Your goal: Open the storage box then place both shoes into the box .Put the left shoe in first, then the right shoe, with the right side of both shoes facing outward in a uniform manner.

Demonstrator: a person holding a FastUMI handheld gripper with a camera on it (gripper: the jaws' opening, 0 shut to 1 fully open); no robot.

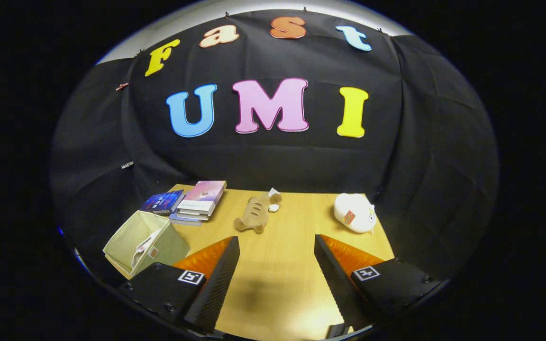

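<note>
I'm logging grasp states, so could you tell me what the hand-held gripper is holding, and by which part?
Nothing is held: the hand-held gripper is open, with bare wooden table between its fingers.

The desk (292,246) has a smooth wood-grain top with a soft sheen. The storage box (147,241) looks like matt woven cloth. Two plush toys, one tan (254,214) and one white (354,212), look soft and fuzzy. The stacked books (199,201) have glossy paper covers.
</note>
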